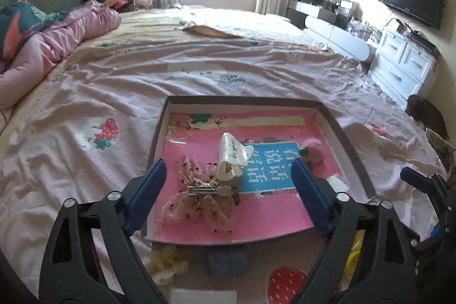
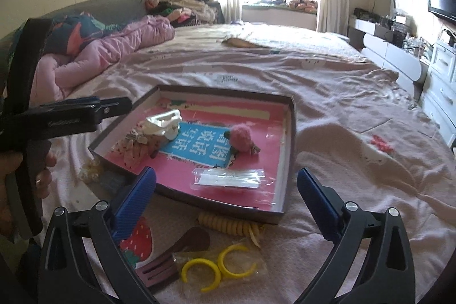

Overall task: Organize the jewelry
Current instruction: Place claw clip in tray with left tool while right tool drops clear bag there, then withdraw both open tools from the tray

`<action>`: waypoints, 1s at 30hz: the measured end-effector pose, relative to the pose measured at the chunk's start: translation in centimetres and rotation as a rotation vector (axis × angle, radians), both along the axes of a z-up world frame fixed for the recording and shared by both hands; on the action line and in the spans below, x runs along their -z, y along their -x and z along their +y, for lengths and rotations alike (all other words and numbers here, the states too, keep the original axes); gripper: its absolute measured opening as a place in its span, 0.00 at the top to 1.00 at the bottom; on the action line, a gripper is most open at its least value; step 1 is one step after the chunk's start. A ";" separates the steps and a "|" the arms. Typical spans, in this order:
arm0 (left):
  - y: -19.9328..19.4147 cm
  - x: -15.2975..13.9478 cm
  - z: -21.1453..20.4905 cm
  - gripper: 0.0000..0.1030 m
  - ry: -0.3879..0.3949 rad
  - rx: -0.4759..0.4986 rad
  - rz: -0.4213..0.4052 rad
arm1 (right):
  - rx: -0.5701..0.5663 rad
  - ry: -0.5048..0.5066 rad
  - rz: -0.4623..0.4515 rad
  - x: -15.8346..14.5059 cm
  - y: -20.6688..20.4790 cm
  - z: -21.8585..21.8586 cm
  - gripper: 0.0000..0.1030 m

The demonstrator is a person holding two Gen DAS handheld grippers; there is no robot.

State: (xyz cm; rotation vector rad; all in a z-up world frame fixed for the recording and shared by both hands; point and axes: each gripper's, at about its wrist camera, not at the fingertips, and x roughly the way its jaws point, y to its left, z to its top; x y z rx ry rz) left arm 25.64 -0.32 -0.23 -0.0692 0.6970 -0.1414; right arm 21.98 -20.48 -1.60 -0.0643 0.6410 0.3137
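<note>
A shallow box [image 1: 344,138] [image 2: 289,144] with a pink liner lies on the bed. In it are a pink lace bow clip [image 1: 199,204] [image 2: 134,147], a white claw clip [image 1: 230,155] [image 2: 164,121], a pink pompom clip [image 1: 313,151] [image 2: 240,141] and a clear packet [image 2: 230,178]. My left gripper [image 1: 228,195] is open, empty, just above the bow clip; it also shows in the right wrist view [image 2: 85,110]. My right gripper [image 2: 225,198] is open and empty over the box's near edge. Below it lie yellow hoop earrings in a bag [image 2: 219,267], a yellow spiral tie [image 2: 228,225] and a brown hair clip [image 2: 176,255].
A cream scrunchie [image 1: 165,261] [image 2: 91,168] and a grey-blue piece [image 1: 228,261] lie on the sheet by the box's near edge. A pink quilt [image 1: 57,47] is heaped at the far left. White drawers [image 1: 399,61] stand right of the bed.
</note>
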 end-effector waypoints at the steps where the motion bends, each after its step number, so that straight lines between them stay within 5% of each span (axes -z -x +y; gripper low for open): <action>1: 0.4 -0.2 0.0 0.21 0.002 -0.003 -0.007 | 0.005 -0.010 -0.011 -0.4 0.4 -0.3 0.06; 9: 3.7 -2.1 0.7 0.19 0.028 -0.026 -0.059 | 0.041 -0.052 -0.058 -2.5 2.3 -2.0 0.06; 11: 4.3 -2.4 1.0 0.11 0.028 -0.036 -0.066 | 0.047 -0.056 -0.070 -3.0 2.8 -2.3 0.06; 30: 9.4 -4.2 4.0 0.11 0.037 -0.107 -0.107 | 0.032 -0.072 -0.151 -6.2 6.8 -2.7 0.06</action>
